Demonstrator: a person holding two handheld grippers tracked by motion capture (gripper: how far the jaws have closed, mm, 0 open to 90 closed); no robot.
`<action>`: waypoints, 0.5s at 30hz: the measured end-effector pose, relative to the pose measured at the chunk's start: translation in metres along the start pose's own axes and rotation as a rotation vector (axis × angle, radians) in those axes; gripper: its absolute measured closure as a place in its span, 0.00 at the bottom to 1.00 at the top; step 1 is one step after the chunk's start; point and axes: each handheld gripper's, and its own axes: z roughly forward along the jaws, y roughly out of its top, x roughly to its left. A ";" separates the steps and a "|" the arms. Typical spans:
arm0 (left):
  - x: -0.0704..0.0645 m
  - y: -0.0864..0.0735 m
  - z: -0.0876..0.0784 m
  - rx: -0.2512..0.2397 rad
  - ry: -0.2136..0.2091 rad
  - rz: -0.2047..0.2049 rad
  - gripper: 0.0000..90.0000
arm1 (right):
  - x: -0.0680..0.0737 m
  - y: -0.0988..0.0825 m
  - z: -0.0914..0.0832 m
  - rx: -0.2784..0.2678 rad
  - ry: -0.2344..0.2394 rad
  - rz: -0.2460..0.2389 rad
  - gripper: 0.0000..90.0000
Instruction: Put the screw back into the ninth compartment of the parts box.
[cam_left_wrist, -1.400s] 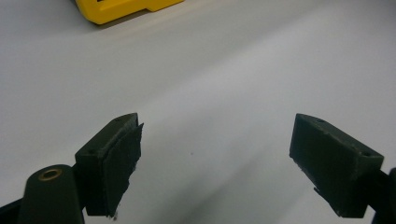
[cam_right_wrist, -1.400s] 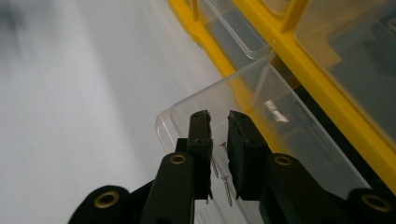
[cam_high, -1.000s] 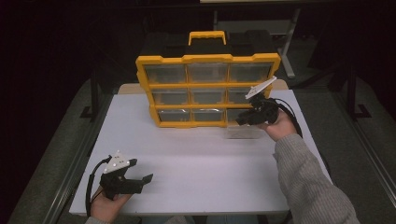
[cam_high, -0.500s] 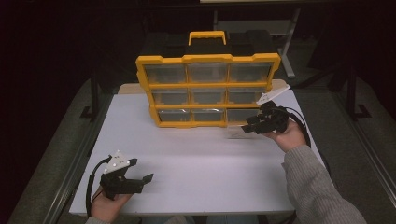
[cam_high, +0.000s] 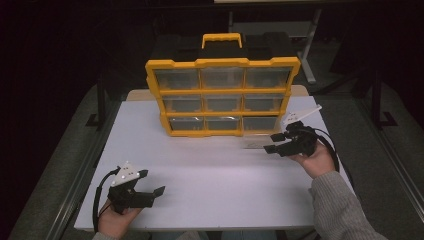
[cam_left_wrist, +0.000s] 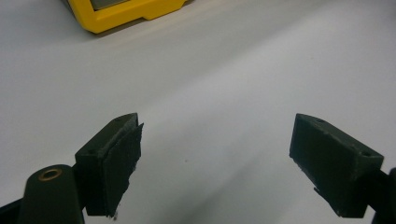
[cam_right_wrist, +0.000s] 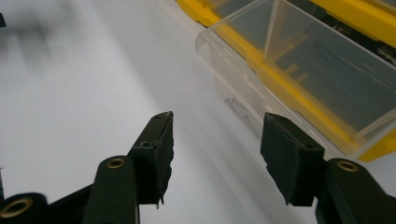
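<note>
A yellow organizer (cam_high: 222, 62) with nine clear drawers stands upright at the back of the white table (cam_high: 210, 175). One clear drawer (cam_high: 256, 144) juts out in front of its bottom right slot; the right gripper view shows this empty drawer (cam_right_wrist: 299, 79) close ahead, to the right of the jaws. My right gripper (cam_high: 270, 143) hovers just right of that drawer, open and holding nothing (cam_right_wrist: 217, 144). My left gripper (cam_high: 153, 181) rests low near the table's front left corner, jaws wide open over bare tabletop (cam_left_wrist: 215, 149). A corner of the organizer (cam_left_wrist: 126, 14) shows far ahead of it.
The organizer has a yellow carry handle (cam_high: 221, 39) on top and a black back part. Dark floor and metal table legs surround the table. Bare white surface stretches between the two grippers.
My right gripper has drawn back from the organizer's bottom right drawer, toward the near side. The left gripper has stayed put.
</note>
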 end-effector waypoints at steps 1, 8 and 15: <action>0.000 0.000 0.000 -0.001 -0.001 -0.002 0.18 | 0.001 -0.003 -0.001 0.002 -0.003 0.009 0.46; -0.001 0.000 0.000 -0.021 0.000 -0.015 0.18 | 0.004 -0.014 -0.004 -0.011 -0.014 0.010 0.41; -0.002 0.001 0.000 -0.020 -0.002 -0.017 0.18 | 0.005 -0.022 -0.005 -0.027 -0.019 0.029 0.37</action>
